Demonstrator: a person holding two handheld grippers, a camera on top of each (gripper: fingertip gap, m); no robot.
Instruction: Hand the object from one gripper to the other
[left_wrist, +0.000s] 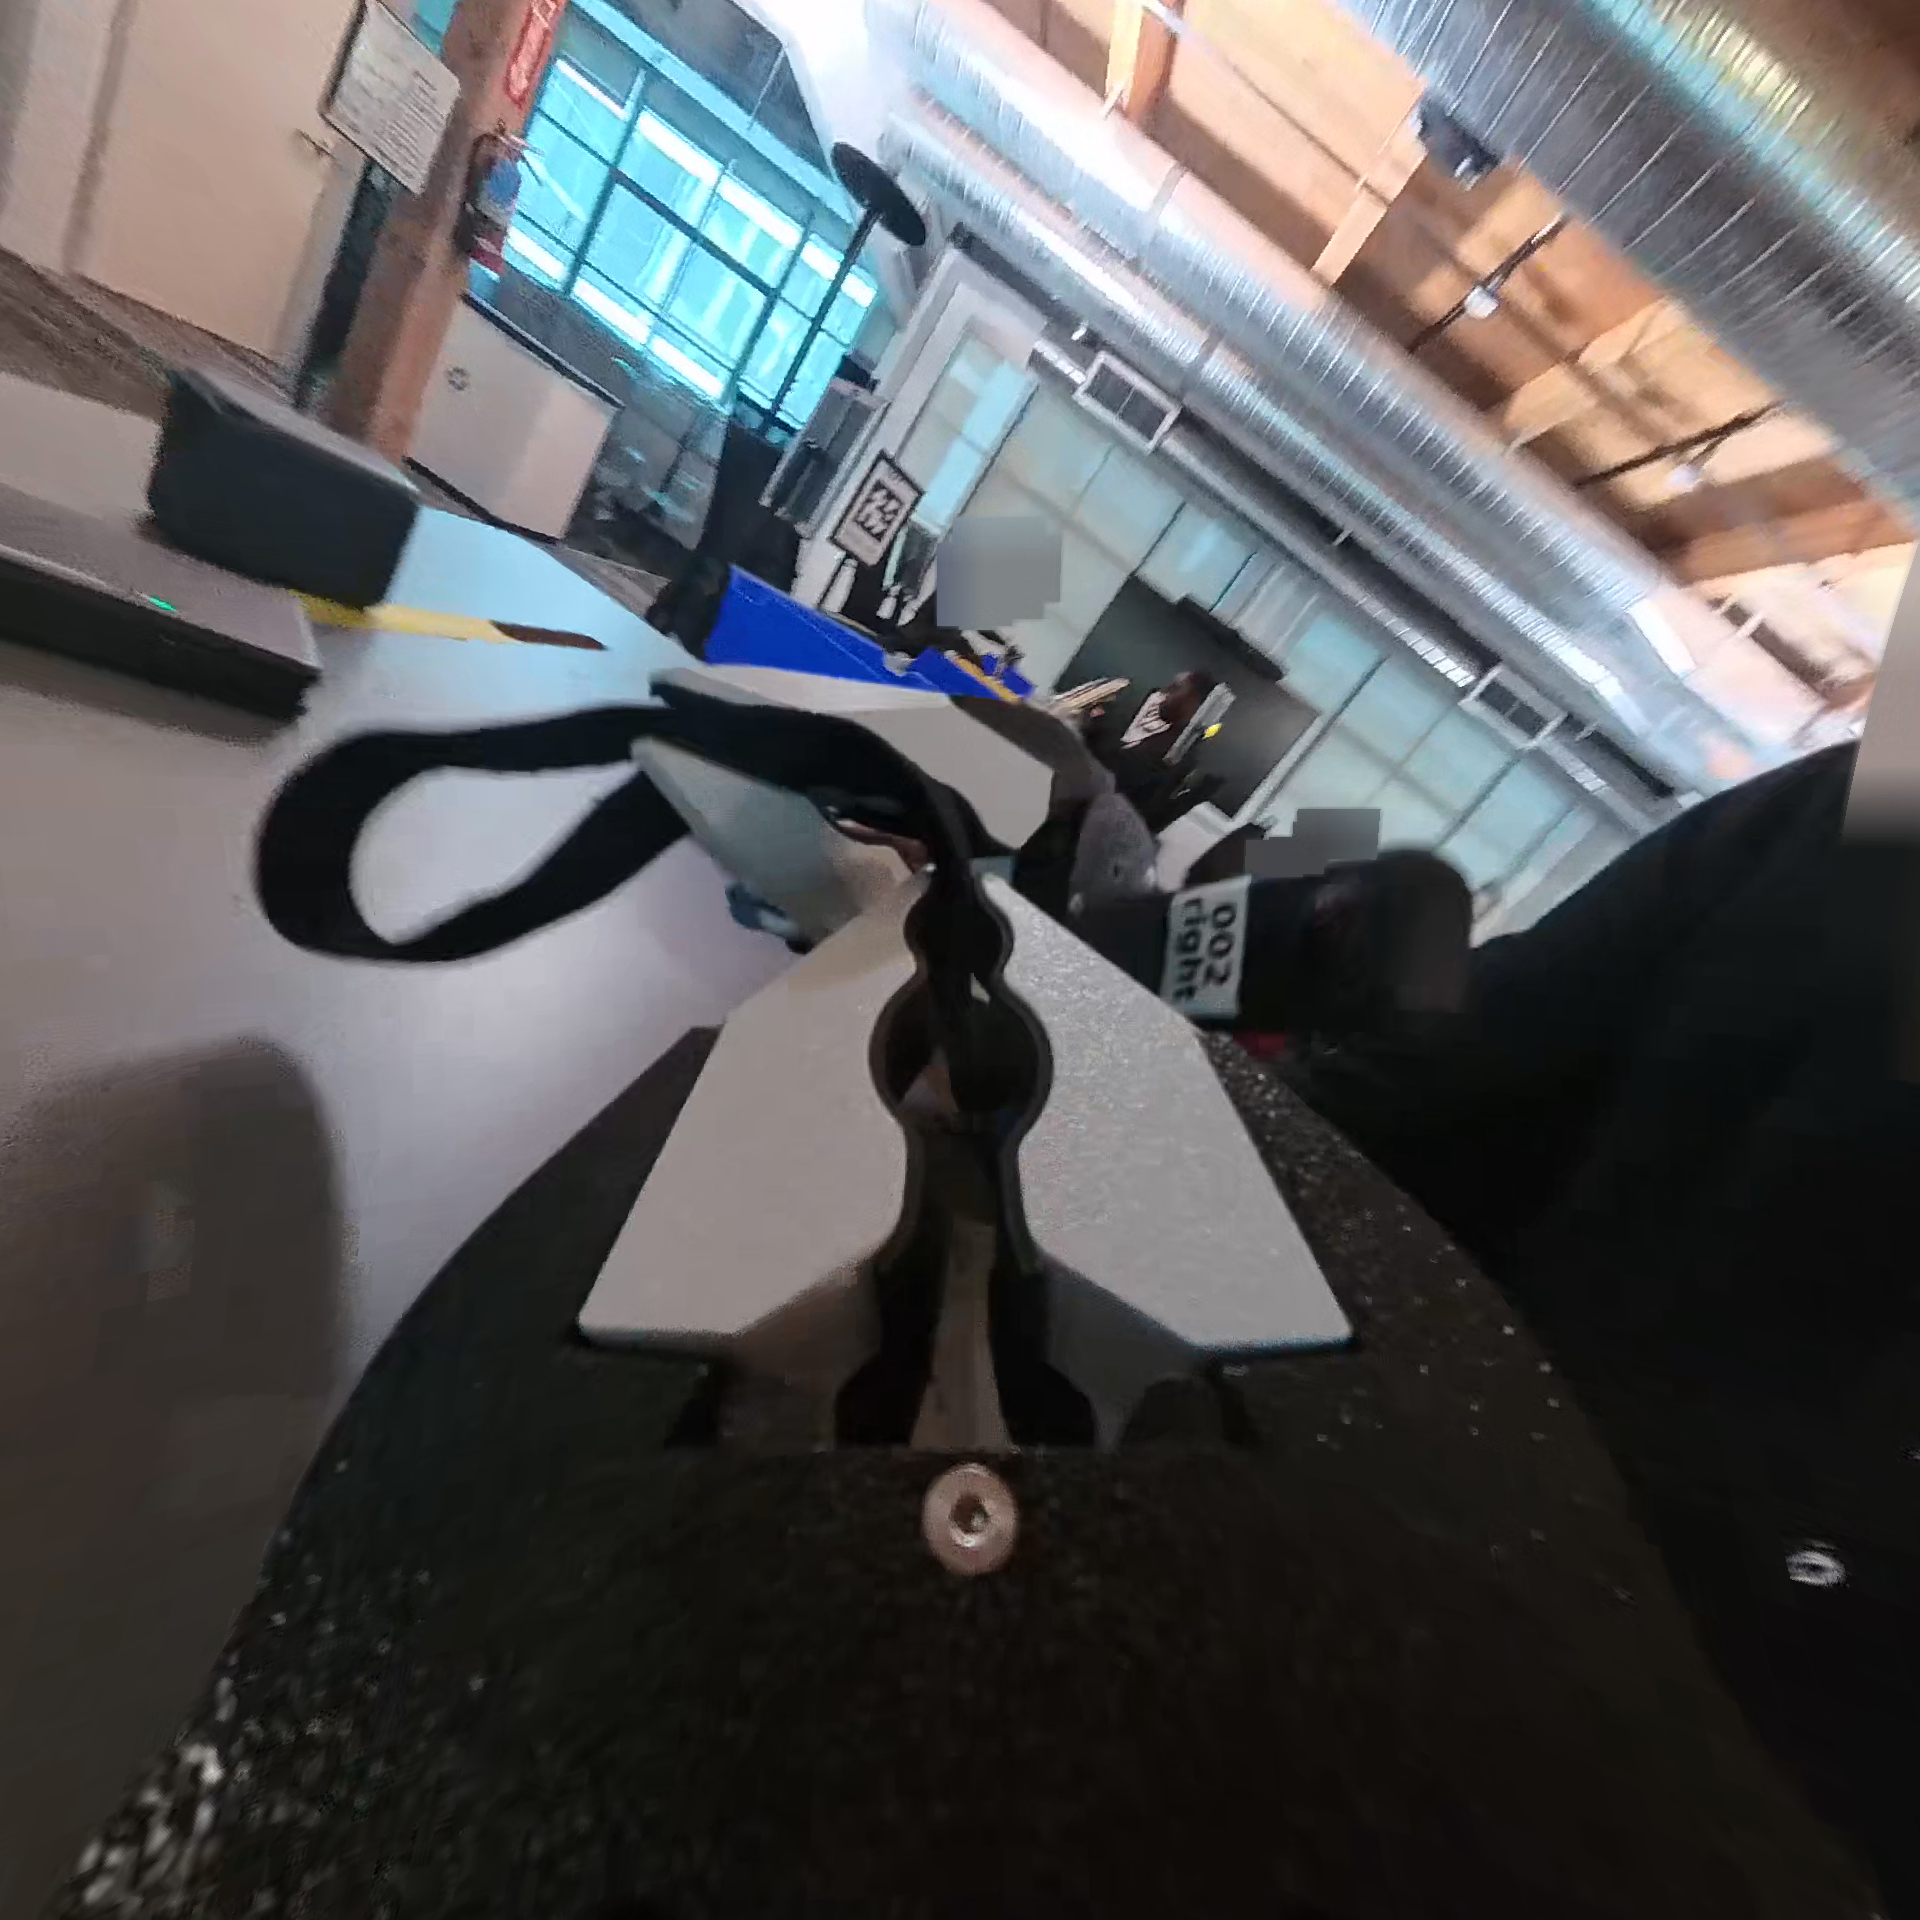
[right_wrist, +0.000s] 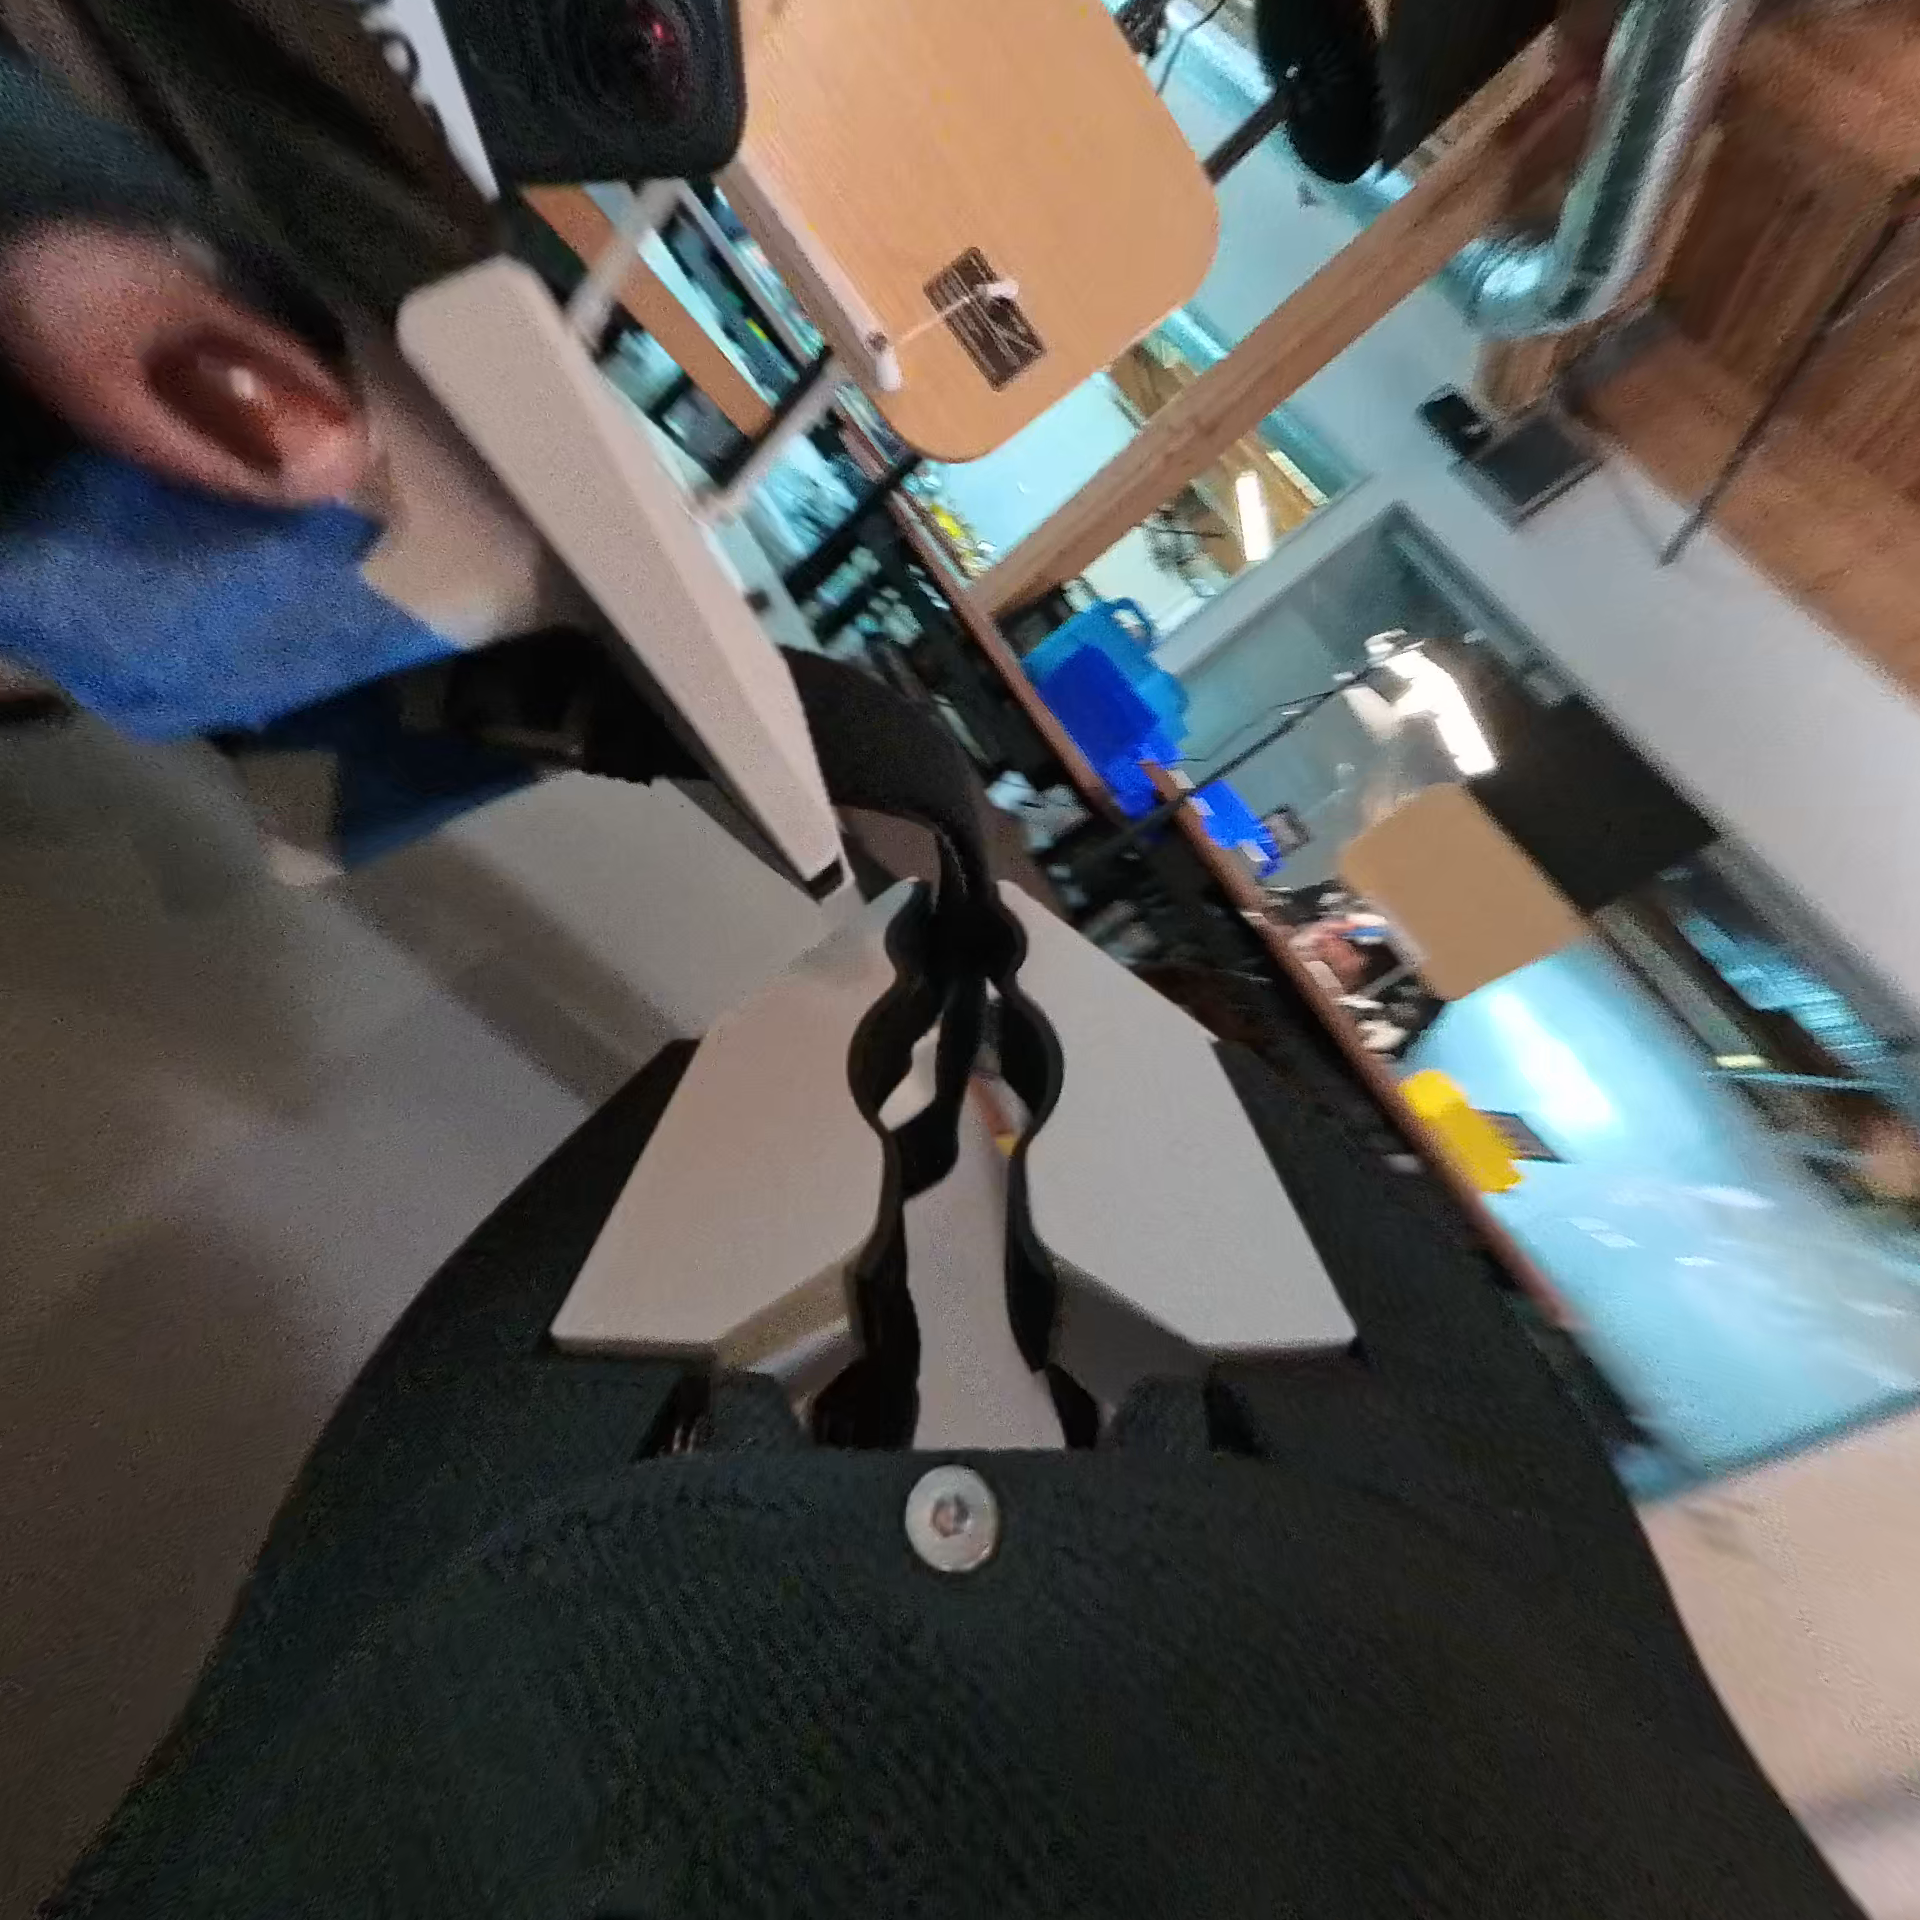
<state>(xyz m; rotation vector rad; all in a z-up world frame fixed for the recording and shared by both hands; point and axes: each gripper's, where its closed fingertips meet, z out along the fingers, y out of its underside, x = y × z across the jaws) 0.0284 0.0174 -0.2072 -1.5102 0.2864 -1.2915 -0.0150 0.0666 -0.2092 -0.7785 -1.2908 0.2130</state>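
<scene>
The object is a black strap (left_wrist: 312, 862). In the left wrist view my left gripper (left_wrist: 961, 899) is shut on one end of it, and its loop hangs out to the left over the white table. The right gripper (left_wrist: 769, 769) comes in from the far side, its grey fingers on either side of the same strap. In the right wrist view my right gripper (right_wrist: 951, 909) is shut on the strap (right_wrist: 894, 748), which runs back between its fingers. The left gripper's grey finger (right_wrist: 623, 540) lies just beyond it, touching the strap.
A dark laptop (left_wrist: 156, 623) and a black box (left_wrist: 270, 499) sit on the white table (left_wrist: 468, 1039) at the left. Blue bins (left_wrist: 790, 623) stand farther back. A gloved hand (left_wrist: 1351, 945) holds the right gripper. A thumb (right_wrist: 208, 395) and blue sleeve (right_wrist: 187, 603) show by the left gripper.
</scene>
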